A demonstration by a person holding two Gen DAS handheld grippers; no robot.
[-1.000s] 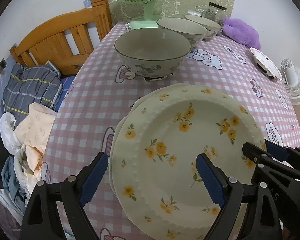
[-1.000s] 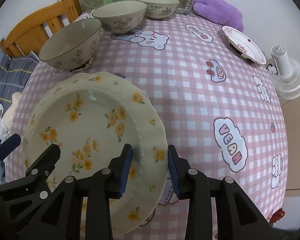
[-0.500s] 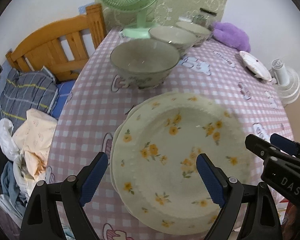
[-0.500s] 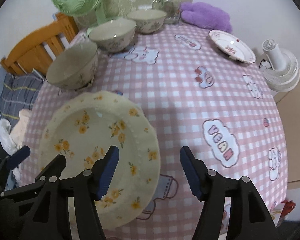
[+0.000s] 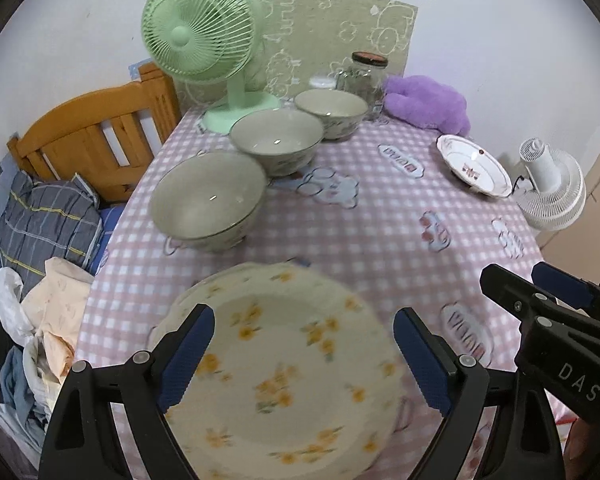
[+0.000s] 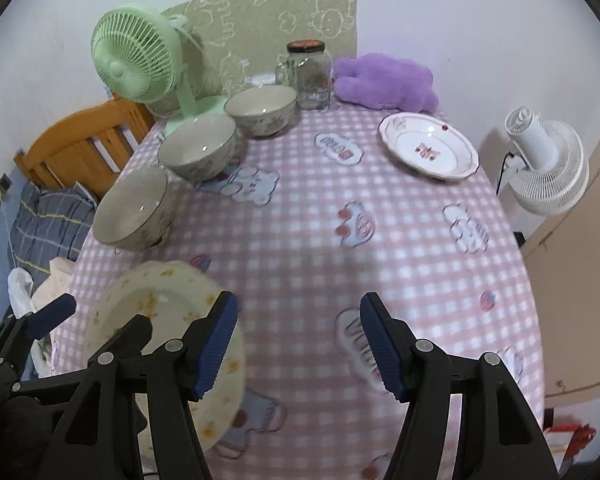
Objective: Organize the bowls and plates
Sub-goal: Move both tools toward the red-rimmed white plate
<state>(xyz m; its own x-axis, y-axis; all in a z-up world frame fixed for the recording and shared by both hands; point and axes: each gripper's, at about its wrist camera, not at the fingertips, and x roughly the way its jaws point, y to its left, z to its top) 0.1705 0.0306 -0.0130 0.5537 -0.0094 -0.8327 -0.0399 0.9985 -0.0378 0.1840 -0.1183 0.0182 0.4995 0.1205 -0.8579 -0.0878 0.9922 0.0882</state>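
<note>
The near plate (image 5: 284,364) is cream with yellow flowers; the far plate (image 6: 428,146) is white with a red motif. The 3 bowls (image 5: 208,198) are grey-green. The cloth (image 6: 380,240) is pink-and-white check (cartoon prints too). The fan (image 5: 198,28) is mint, the plush (image 6: 384,80) purple.

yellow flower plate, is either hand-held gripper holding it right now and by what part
Nothing is held. The left hand-held gripper and the right hand-held gripper are both open, and the yellow flower plate lies on the table.

White walls (image 5: 80,20), wooden bed frame (image 5: 96,140)
</note>
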